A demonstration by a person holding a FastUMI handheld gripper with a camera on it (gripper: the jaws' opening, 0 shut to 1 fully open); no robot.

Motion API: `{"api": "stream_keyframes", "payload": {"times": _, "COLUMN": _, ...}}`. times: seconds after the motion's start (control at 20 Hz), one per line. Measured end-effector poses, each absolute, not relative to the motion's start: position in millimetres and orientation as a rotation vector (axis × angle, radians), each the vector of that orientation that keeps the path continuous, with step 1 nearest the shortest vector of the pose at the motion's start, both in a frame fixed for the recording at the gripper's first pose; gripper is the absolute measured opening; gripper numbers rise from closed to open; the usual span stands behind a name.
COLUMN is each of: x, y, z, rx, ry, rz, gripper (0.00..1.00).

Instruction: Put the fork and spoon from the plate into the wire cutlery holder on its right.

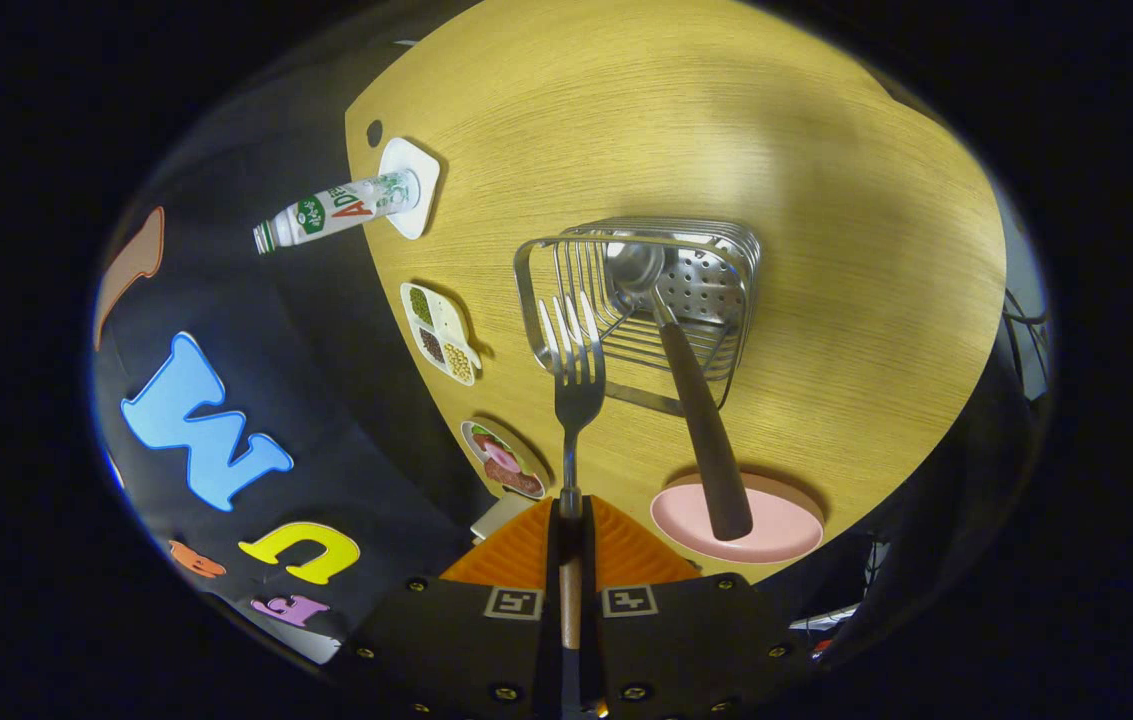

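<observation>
The round wooden table (826, 180) spreads out beyond the claw, seen from above. On it, ahead of the fingers and a little to their right, stands the wire holder (726, 300), with a perforated floor showing through its bars. The spoon (696, 400) already rests in it, bowl down inside the basket, its dark handle leaning out over the near rim toward the claw. The handle's end hangs over the pink plate (786, 530), which sits just to the right of the fingertips at the table's near edge.

The claw (571, 540) is pinched on the fork (574, 380): both fingers press the handle, which runs back between them. The fork points straight ahead, tines out, and the tines overlap the holder's near left corner; whether they touch the wire I cannot tell.

Well off to the left and farther ahead, a white bottle (326, 212) with a green cap stands on a white coaster (418, 195). Nearer, along the table's left edge, lie a white divided dish (439, 332) of beans and grains and, just left of the fork's neck, a small plate of food (504, 458).
</observation>
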State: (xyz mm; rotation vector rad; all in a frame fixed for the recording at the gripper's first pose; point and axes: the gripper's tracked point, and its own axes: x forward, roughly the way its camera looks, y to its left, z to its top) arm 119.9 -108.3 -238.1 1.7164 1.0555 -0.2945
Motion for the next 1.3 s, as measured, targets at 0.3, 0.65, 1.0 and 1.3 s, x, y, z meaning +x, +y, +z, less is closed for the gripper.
{"api": "stream_keyframes", "payload": {"times": 0.3, "x": 119.1, "y": -114.4, "z": -242.3, "rx": 1.714, "ry": 1.048, "rz": -0.352, "gripper": 0.11}}
{"api": "stream_keyframes", "payload": {"times": 0.65, "x": 122.1, "y": -116.9, "z": -230.5, "rx": 1.685, "ry": 1.005, "rz": -0.374, "gripper": 0.73}}
{"api": "stream_keyframes", "payload": {"times": 1.0, "x": 114.1, "y": -112.0, "z": -225.3, "rx": 1.559, "ry": 1.005, "rz": -0.401, "gripper": 0.83}}
{"api": "stream_keyframes", "payload": {"times": 1.3, "x": 102.8, "y": -105.8, "z": -205.6, "rx": 1.316, "ry": 0.994, "rz": -0.376, "gripper": 0.91}}
